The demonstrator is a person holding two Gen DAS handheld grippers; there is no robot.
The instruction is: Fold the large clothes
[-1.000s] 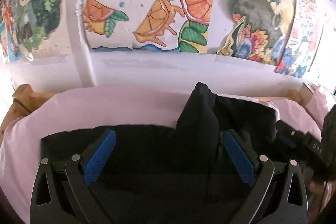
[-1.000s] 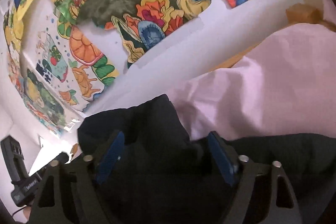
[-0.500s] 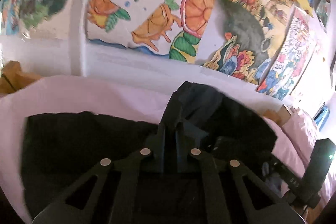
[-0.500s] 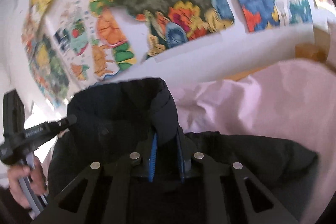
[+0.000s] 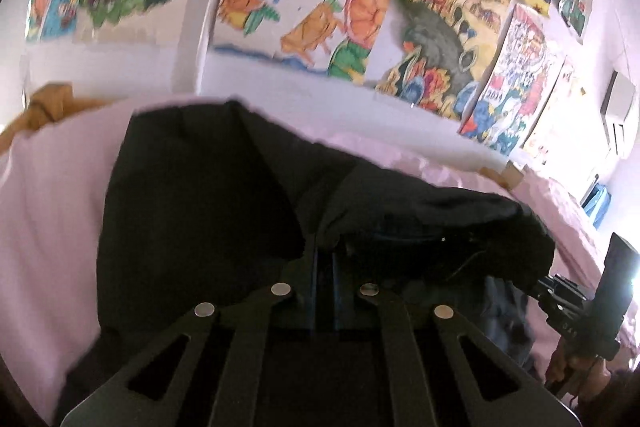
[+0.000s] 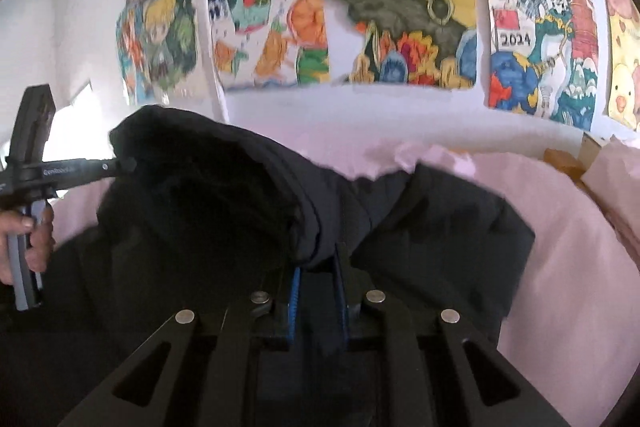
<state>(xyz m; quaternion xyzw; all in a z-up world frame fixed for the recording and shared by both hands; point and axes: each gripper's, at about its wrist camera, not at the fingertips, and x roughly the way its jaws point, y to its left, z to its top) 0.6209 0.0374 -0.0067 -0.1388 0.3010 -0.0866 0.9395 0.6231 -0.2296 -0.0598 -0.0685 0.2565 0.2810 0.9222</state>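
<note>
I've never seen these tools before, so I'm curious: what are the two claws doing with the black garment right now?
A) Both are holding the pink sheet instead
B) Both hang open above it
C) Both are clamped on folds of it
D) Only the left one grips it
C: the left claw and the right claw each have their blue pads closed on a bunched fold of the black garment, lifted off the pink sheet.

I read "2024" on a white panel inside the colourful drawing (image 6: 536,23) taped to the wall, in my right wrist view. The same drawing (image 5: 516,75) shows in my left wrist view, its number blurred to roughly "2014". Small pale lettering runs along the black bar of the left gripper (image 6: 76,171), too fuzzy to spell out.
</note>
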